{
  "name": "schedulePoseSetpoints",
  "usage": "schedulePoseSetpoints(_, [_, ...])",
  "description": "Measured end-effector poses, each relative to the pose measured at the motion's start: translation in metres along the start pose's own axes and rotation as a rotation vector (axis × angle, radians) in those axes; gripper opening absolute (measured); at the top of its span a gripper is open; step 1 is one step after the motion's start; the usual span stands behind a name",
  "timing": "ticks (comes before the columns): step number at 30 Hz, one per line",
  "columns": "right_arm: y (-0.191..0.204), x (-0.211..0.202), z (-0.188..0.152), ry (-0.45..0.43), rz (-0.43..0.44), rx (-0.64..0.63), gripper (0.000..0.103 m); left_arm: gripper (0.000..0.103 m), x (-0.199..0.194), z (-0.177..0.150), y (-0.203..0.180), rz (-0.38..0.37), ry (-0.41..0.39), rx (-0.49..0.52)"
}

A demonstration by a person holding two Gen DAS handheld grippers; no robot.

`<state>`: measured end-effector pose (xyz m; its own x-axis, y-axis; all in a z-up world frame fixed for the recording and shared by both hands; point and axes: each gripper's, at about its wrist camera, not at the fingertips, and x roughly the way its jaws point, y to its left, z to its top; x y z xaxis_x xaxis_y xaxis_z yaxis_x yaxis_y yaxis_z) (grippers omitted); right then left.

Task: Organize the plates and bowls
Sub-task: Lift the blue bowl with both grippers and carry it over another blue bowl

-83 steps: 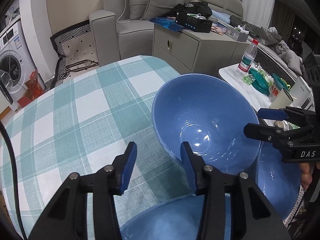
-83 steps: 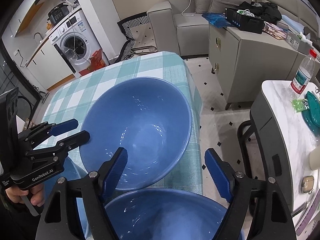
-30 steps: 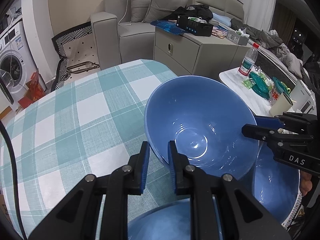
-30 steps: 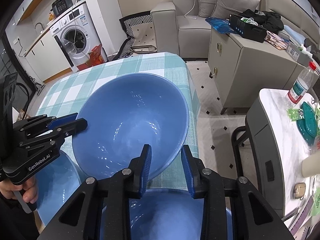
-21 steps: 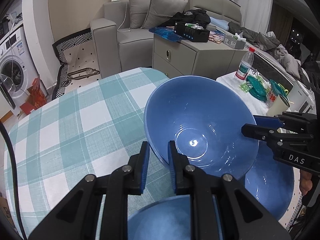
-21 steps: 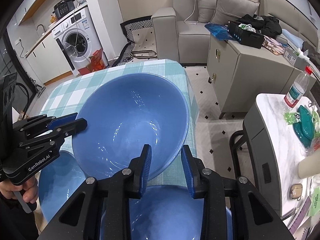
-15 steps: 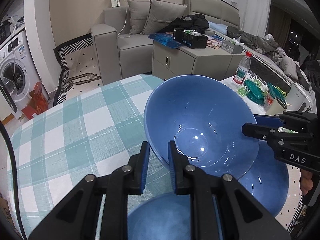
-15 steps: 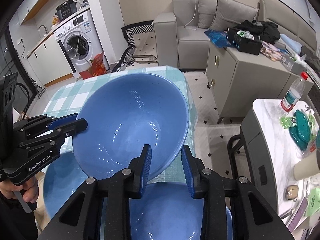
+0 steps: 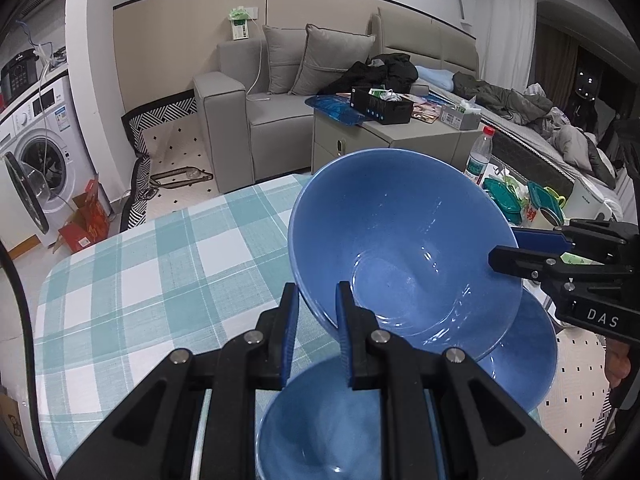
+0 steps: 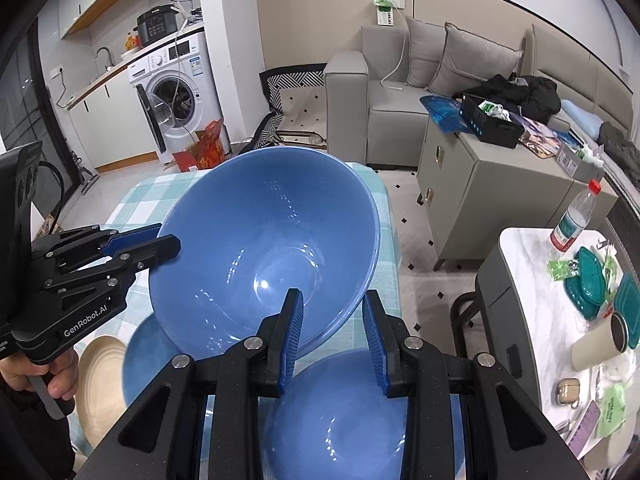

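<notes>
Blue and big, the top bowl [image 9: 404, 248] is held up in the air above the checked surface [image 9: 132, 280], tipped toward the sofa [image 9: 280, 96]. The left tool [image 9: 316, 332] is nearly closed and pinches the bowl's rim. The right tool [image 10: 334, 334] pinches the rim on the other side, with a slightly wider gap. Two more blue bowls sit under it: one below the left tool [image 9: 332, 420] and one below the right tool [image 10: 352, 412]. A cream plate [image 10: 100, 384] lies beside them.
</notes>
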<state>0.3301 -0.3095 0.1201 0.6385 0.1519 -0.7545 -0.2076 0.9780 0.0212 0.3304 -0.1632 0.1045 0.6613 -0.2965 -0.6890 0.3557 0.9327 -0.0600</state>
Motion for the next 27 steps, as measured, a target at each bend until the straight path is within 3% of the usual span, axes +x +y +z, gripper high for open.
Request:
schedulePoseSetpoints(17, [0.027,-0.035,-0.014,-0.030,0.016,-0.041,0.031,0.016,-0.033,-0.018,0.003,0.012,-0.031,-0.002])
schedulePoseSetpoints(27, [0.036,-0.035,-0.023,-0.020,0.047,-0.063,0.031,0.016,-0.047,-0.031,0.007,0.035,-0.033,-0.003])
